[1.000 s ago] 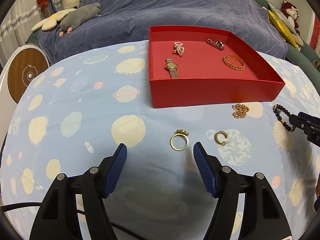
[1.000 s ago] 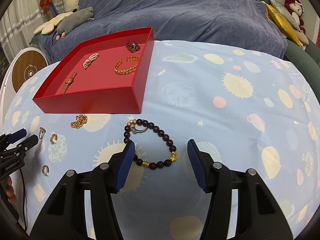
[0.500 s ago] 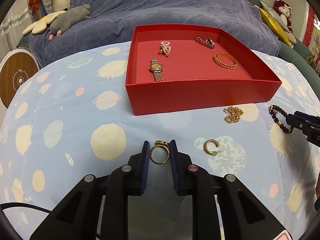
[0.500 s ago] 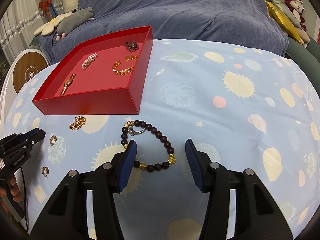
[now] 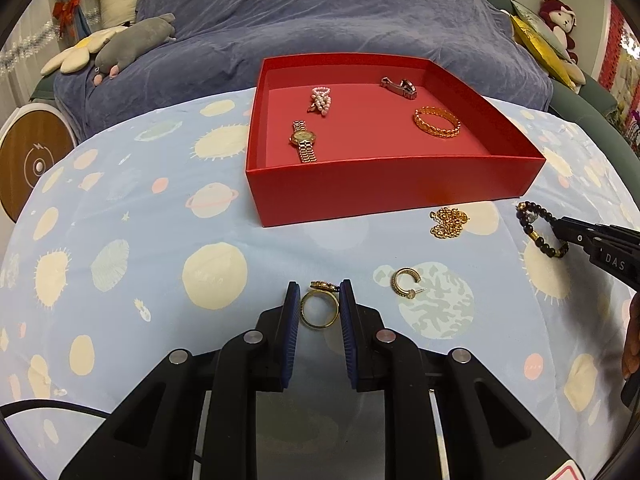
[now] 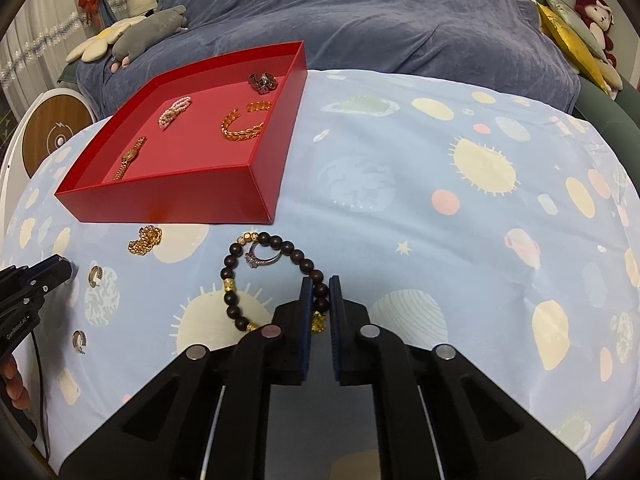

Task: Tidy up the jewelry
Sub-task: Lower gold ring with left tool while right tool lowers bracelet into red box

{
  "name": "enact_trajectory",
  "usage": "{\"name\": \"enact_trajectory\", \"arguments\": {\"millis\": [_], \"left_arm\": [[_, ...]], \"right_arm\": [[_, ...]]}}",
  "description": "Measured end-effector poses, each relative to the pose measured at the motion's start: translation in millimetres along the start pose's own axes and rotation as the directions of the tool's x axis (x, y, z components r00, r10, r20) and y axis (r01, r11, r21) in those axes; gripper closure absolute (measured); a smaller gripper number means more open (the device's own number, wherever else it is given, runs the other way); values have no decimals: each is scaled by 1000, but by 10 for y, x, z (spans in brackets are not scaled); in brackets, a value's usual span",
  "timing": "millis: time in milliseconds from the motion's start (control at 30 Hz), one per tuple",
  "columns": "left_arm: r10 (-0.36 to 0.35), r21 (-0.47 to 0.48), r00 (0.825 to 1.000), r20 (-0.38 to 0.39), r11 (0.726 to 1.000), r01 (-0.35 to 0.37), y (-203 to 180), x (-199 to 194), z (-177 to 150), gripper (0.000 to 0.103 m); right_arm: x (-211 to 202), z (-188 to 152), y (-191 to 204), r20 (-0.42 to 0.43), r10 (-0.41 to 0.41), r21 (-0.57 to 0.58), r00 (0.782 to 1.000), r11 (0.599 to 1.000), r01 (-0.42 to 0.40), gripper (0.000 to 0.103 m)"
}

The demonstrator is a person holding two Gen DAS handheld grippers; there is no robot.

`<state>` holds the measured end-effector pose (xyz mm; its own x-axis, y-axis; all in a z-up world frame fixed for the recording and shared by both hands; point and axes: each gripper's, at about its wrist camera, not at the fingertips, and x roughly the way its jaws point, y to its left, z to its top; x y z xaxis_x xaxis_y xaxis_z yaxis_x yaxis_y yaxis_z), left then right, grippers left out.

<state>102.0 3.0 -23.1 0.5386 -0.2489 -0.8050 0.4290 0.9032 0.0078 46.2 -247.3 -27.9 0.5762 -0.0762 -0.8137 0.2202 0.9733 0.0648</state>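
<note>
Two grippers are down on the planet-print counter, and both have pinched in since a second ago, when their blue pads stood wide apart. The left gripper is now clamped on the gold ring, pads pressing its band from either side, the ring resting on the cloth; half a second back it already had that hold. The right gripper has gone from wide to nearly together and grips the dark bead bracelet across its strand beside a gold charm, while the rest of the loop lies on the cloth. A silver ring sits inside that loop.

Lettering shows on the gripper bodies: "DAS" on the right one in the left view, "GenRoboAI" on the left one in the right view, though that small print is hard to read.

Just beyond, a gold hoop earring lies right of the held ring, and a second hoop lies nearer in the right view. Further out, a heap of gold chain sits close to the front wall of the red box. Inside it lie a gold watch, a pink pearl piece, a gold bangle and a dark metal clip, all unchanged. Behind is a blue-covered sofa.
</note>
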Motion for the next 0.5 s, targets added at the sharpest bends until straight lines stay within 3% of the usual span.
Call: {"name": "enact_trajectory", "arguments": {"millis": [233, 500], "left_arm": [[23, 2, 1000, 14, 1000, -23, 11, -85, -17, 86], [61, -1, 997, 50, 998, -61, 21, -276, 24, 86]], "right_arm": [[-320, 19, 102, 74, 51, -4, 996, 999, -51, 96], [-1011, 68, 364, 200, 126, -89, 972, 990, -110, 96]]}}
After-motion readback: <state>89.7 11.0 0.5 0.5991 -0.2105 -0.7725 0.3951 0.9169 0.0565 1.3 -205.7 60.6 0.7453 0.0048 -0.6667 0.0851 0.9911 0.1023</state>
